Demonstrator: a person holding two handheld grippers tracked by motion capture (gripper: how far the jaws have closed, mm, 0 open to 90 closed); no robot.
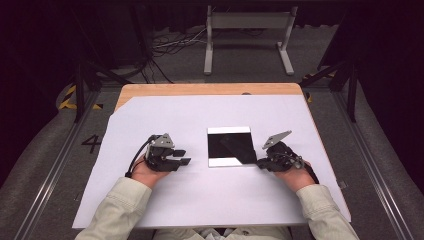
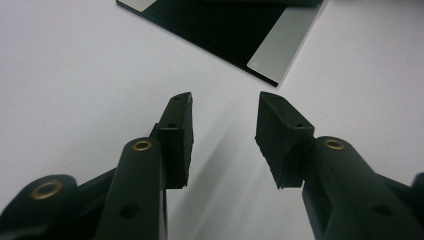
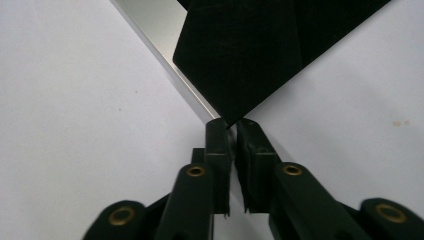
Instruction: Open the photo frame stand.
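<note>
A black square sheet (image 1: 232,147) lies on a flat silver-white board (image 1: 229,130) in the middle of the table. Bright strips of the board show at its far and near edges. My right gripper (image 1: 259,162) is at the board's near right corner, shut on the corner of the black sheet (image 3: 260,55). In the right gripper view the tip of that corner sits between the two pads (image 3: 231,125), above the board's edge (image 3: 165,30). My left gripper (image 1: 186,156) rests left of the board, open and holding nothing. The left gripper view has its jaws (image 2: 224,107) apart, pointing toward the board's corner (image 2: 280,50).
A large white paper sheet (image 1: 150,200) covers most of the wooden tabletop (image 1: 200,89). A person's cream sleeves come in from the bottom. Beyond the table are a white metal stand (image 1: 247,30) and cables on the floor.
</note>
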